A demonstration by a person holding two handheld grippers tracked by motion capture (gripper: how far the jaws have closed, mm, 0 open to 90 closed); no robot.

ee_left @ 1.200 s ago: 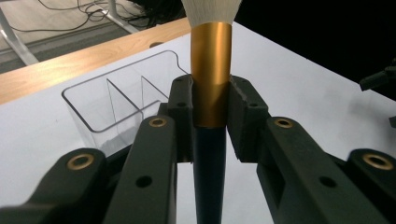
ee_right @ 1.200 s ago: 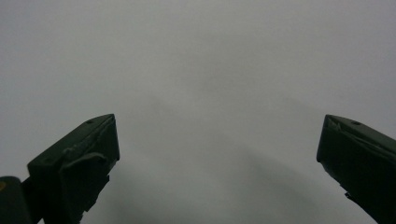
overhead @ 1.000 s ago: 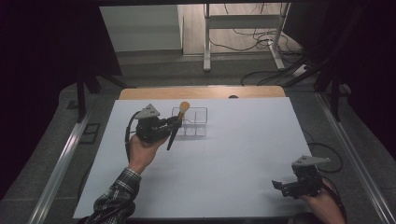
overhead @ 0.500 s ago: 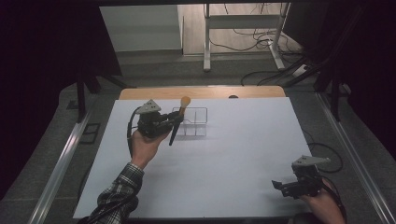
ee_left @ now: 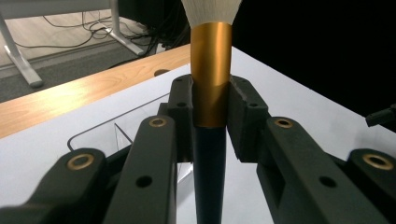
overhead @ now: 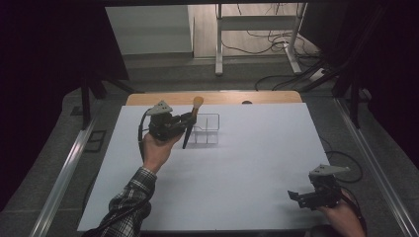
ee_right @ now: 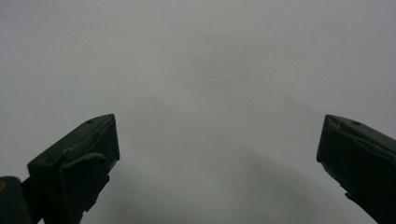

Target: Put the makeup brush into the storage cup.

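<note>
A makeup brush is held upright, slightly tilted, by the left gripper, its jaws pressed against the gold ferrule from both sides. In the left gripper view the pale bristles are seen above the jaws and the dark handle is seen running down between them. The brush is held just beside the clear compartmented organizer, at that box's left end, with the handle tip above the white table surface. The right gripper is kept well apart from the organizer, low over the near right corner of the table, its jaws spread wide with nothing between them.
</note>
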